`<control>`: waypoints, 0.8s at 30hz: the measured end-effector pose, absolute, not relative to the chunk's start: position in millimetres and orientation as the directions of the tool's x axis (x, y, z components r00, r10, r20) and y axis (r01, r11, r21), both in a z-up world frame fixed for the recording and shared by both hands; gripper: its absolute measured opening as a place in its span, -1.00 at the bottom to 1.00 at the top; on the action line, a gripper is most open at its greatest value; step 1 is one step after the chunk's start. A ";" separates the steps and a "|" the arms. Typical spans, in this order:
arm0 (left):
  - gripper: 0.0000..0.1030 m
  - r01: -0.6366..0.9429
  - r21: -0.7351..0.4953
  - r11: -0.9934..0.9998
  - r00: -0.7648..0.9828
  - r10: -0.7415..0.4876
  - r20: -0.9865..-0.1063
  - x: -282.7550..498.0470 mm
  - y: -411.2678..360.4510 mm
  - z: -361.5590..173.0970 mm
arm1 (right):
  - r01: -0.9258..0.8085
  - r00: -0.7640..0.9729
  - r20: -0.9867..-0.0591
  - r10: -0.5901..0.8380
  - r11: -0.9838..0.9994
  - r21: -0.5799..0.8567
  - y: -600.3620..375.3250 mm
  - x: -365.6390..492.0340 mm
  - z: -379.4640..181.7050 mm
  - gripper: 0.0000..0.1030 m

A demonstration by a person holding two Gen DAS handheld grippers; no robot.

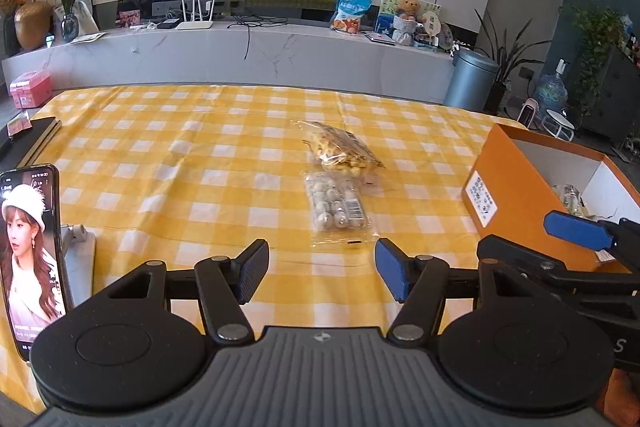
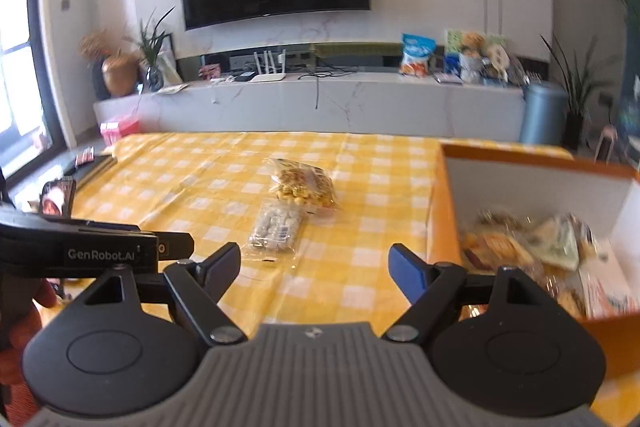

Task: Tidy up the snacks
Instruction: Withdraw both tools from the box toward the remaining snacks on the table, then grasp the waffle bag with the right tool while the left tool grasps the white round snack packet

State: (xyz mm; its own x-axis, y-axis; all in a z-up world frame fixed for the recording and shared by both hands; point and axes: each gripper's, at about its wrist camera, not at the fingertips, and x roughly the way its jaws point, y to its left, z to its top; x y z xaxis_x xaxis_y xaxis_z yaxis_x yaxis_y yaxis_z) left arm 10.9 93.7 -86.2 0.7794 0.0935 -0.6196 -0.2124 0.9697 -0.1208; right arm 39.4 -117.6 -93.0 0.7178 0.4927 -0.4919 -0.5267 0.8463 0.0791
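Observation:
Two clear snack bags lie mid-table on the yellow checked cloth: a bag of pale round balls (image 1: 338,207) (image 2: 276,227) and, just behind it, a bag of yellow bits (image 1: 340,149) (image 2: 304,185). My left gripper (image 1: 322,273) hovers open just short of the ball bag, nothing between its fingers. My right gripper (image 2: 316,269) is open too, empty, to the right of that bag and beside the orange box (image 1: 516,195) (image 2: 444,211), which holds several snack packs (image 2: 532,243). One right fingertip (image 1: 576,229) shows in the left wrist view, against the box front.
A phone (image 1: 30,251) with a lit screen stands at the table's left edge, dark books (image 1: 36,135) behind it. Beyond the table run a marble TV shelf (image 1: 248,47) and a grey bin (image 1: 472,79).

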 end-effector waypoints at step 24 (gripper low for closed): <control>0.42 -0.143 -0.163 0.976 0.741 -0.004 -0.671 99.7 116.2 -124.8 | -0.418 0.657 -0.634 0.409 0.897 0.147 -63.5 148.7 -130.8 0.07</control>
State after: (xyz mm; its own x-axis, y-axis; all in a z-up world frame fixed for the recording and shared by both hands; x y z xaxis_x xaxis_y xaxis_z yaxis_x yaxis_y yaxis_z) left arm 99.7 116.2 -124.8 0.7411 -0.0036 -0.6714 -0.1431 0.9762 -0.1631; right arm 148.7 -63.5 -130.8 0.6566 0.4093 -0.6336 -0.4175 0.8968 0.1466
